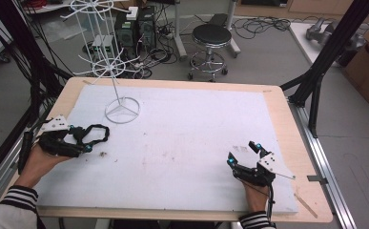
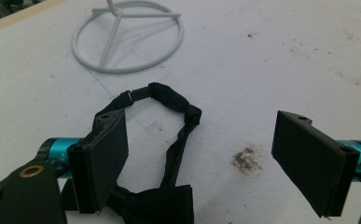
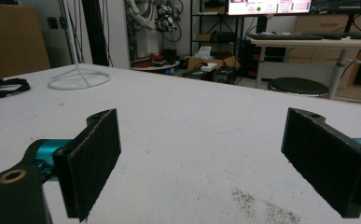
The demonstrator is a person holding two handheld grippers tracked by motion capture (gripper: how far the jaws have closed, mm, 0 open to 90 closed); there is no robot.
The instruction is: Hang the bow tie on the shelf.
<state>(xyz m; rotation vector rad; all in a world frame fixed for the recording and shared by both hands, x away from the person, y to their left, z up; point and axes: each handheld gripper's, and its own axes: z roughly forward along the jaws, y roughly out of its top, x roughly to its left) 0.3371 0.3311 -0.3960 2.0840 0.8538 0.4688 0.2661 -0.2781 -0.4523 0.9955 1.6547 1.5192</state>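
A wooden table [image 1: 294, 143] is seen covered almost edge to edge by a white mat [image 1: 196, 138], marked here and there with faint smudges and one small brown stain [image 2: 245, 159]. A white wire stand [image 1: 122, 110] is set on the mat near its far left corner, its ring-shaped base resting flat on the surface and its thin mast rising from the centre. A black bow tie [image 2: 162, 198] with its strap looped open is laid on the mat near the left edge, just in front of the ring base and apart from it. A pale wooden stick [image 1: 306, 205] is left on the bare wood at the near right corner.
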